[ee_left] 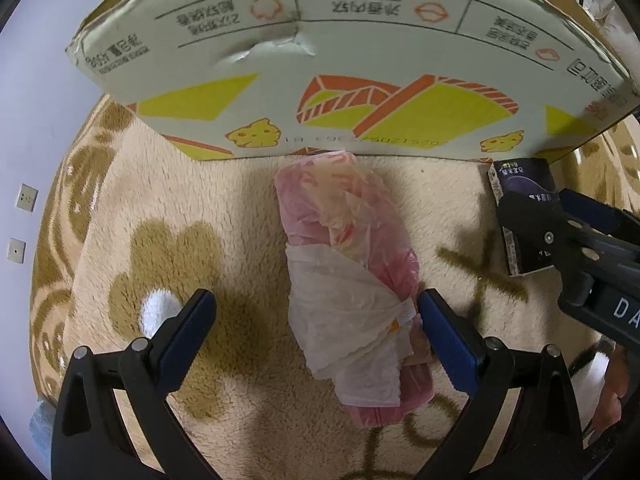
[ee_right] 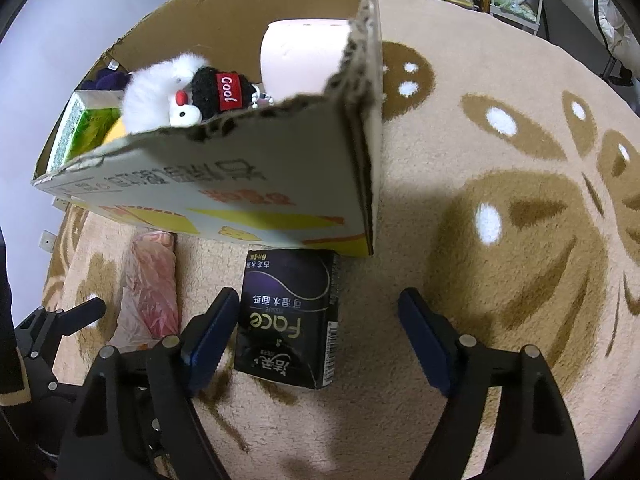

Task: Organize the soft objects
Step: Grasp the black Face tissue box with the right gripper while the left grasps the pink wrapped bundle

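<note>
A pink plastic-wrapped bundle [ee_left: 344,240] with a white wrap around its near half lies on the beige rug, its far end against the box. My left gripper [ee_left: 316,298] stands open astride it; the right finger is at the bundle's edge and the left finger is well clear. A black tissue pack [ee_right: 288,320] lies flat in front of the box corner. My right gripper [ee_right: 318,300] is open around it, with the left pad close to its side and the right pad apart. The bundle [ee_right: 152,288] also shows at the left of the right wrist view.
An open cardboard box [ee_right: 240,184] stands just beyond both items, holding a white plush toy [ee_right: 156,92], a black "Cool" plush [ee_right: 220,92], a green pack [ee_right: 80,128] and a pink roll [ee_right: 300,56]. Patterned rug [ee_right: 500,160] stretches right. Shelves and furniture stand far back.
</note>
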The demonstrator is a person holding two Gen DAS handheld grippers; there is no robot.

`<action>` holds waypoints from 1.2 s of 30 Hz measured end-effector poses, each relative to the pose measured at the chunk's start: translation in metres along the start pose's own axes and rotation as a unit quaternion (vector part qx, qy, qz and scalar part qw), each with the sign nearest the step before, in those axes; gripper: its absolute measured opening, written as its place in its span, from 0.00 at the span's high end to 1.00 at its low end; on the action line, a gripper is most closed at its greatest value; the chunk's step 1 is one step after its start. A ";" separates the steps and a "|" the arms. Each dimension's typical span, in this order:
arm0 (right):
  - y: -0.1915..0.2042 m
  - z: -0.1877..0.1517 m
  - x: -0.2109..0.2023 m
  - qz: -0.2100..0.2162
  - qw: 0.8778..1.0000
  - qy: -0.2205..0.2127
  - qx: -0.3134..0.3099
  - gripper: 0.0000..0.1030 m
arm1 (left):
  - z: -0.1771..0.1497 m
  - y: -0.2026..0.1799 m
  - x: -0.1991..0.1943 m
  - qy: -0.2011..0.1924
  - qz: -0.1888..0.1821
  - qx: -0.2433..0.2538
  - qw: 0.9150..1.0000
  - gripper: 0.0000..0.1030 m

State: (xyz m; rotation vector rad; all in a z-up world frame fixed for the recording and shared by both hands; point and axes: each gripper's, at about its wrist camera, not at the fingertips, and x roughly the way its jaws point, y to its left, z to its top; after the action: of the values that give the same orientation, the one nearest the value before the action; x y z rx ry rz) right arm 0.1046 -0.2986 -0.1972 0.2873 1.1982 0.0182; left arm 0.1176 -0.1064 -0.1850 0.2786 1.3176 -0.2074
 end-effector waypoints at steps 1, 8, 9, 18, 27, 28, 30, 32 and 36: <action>0.000 0.000 0.000 0.000 1.000 0.000 0.000 0.17 | 0.000 0.001 0.001 0.001 -0.001 -0.002 1.000 0.03; 0.002 -0.001 0.000 -0.001 1.000 0.001 -0.001 0.17 | -0.003 0.005 0.010 0.006 -0.003 -0.007 1.000 0.03; 0.002 -0.002 0.001 -0.002 1.000 0.002 -0.002 0.17 | -0.005 0.006 0.009 0.006 -0.003 -0.007 1.000 0.03; 0.017 -0.009 0.003 -0.007 1.000 0.009 -0.022 0.43 | -0.008 0.004 0.012 -0.003 0.005 0.005 1.000 0.14; 0.026 -0.022 -0.001 -0.014 0.999 0.011 -0.043 0.71 | -0.013 0.003 0.004 -0.013 0.001 0.018 1.000 0.39; 0.027 -0.024 -0.002 -0.015 0.999 0.009 -0.043 0.72 | -0.014 0.005 0.003 -0.013 -0.002 0.018 1.000 0.44; 0.025 -0.026 -0.006 -0.013 0.999 -0.002 -0.036 0.74 | -0.016 0.007 0.001 -0.015 -0.007 0.019 1.000 0.54; 0.027 -0.030 -0.013 -0.009 0.999 -0.012 -0.029 0.74 | -0.018 0.010 0.002 -0.011 -0.025 0.020 0.999 0.54; 0.029 -0.038 -0.027 0.000 0.999 -0.038 -0.023 0.76 | -0.022 0.018 0.003 -0.015 -0.030 0.017 0.999 0.57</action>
State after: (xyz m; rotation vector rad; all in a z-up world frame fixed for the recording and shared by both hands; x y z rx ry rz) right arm 0.0640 -0.2667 -0.1785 0.2454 1.1205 0.0352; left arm 0.1033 -0.0827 -0.1910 0.2636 1.2946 -0.2835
